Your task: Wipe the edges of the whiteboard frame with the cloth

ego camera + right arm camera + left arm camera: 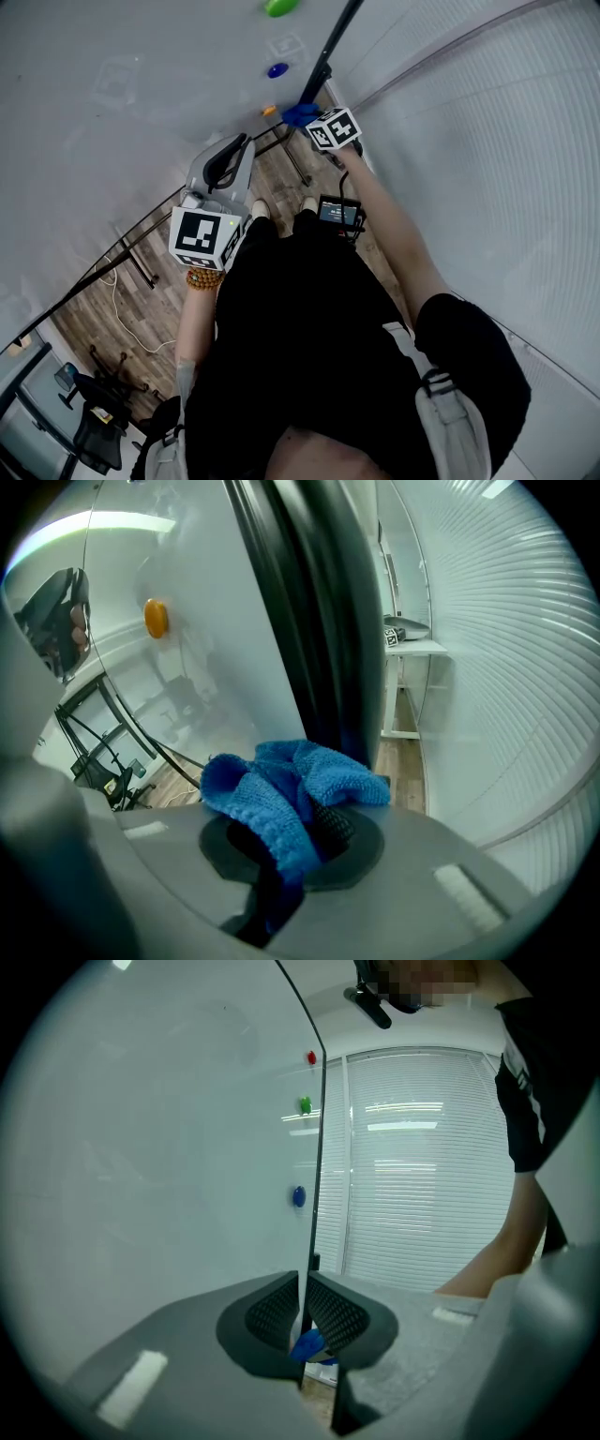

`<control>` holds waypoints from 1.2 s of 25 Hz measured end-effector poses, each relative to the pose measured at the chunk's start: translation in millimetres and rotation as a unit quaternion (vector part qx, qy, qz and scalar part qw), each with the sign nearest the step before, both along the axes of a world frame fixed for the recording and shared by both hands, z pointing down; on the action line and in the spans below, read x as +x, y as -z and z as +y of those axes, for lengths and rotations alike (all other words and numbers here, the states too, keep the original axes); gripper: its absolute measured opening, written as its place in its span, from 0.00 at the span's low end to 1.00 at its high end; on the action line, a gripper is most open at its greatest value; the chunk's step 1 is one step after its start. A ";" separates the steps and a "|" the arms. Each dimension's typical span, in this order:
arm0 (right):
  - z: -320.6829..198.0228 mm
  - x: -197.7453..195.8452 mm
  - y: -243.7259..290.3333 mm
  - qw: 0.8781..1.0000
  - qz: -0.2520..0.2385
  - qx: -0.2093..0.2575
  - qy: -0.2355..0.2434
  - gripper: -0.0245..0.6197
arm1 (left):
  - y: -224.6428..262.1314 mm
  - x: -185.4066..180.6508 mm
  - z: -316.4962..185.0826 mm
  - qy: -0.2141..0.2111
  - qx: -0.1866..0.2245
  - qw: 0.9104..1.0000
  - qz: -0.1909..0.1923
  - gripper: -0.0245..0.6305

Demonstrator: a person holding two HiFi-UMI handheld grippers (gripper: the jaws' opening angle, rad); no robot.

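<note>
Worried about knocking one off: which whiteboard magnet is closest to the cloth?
The orange magnet, right beside the cloth; the blue magnet and green magnet are farther.

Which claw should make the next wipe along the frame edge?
Right. The right claw is shut on the blue cloth beside the dark frame; the left claw is shut and empty.

Green magnet (278, 7), blue magnet (277, 70), orange magnet (156, 618), white blinds (487, 141), wood floor (122, 309), black office chair (94, 427)
</note>
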State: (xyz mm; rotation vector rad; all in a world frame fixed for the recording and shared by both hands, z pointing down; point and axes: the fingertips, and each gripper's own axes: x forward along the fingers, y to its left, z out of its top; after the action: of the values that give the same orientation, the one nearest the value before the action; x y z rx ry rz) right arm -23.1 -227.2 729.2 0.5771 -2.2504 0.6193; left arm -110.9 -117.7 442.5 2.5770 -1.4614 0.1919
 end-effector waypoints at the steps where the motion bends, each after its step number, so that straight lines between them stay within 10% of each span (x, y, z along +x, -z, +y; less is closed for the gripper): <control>1: -1.0 1.1 -4.9 1.000 0.008 -0.002 -0.001 0.15 | -0.3 -1.3 -1.9 -0.001 0.001 1.000 -0.001 0.06; 8: 18.2 -4.7 -22.2 0.998 0.045 -0.001 0.048 0.16 | -8.3 5.8 -14.5 -0.037 0.005 0.999 -0.009 0.06; 14: 61.8 4.6 72.5 0.986 -0.031 0.110 0.125 0.16 | 5.3 28.7 -26.7 -0.061 0.025 0.998 0.009 0.06; 22: 53.8 47.4 254.3 0.932 -0.158 0.324 -0.030 0.16 | 37.8 43.7 -36.3 -0.077 0.062 0.995 0.024 0.06; 30: 55.9 71.3 359.3 0.867 -0.243 0.404 -0.160 0.15 | 73.2 62.4 -48.6 -0.087 0.104 0.990 0.034 0.05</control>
State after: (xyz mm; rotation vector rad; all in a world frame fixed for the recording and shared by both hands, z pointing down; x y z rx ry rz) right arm 48.2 -171.2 369.9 1.3490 -2.9000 -0.1032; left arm -48.6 -166.3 369.3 2.8467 -1.2942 -0.0288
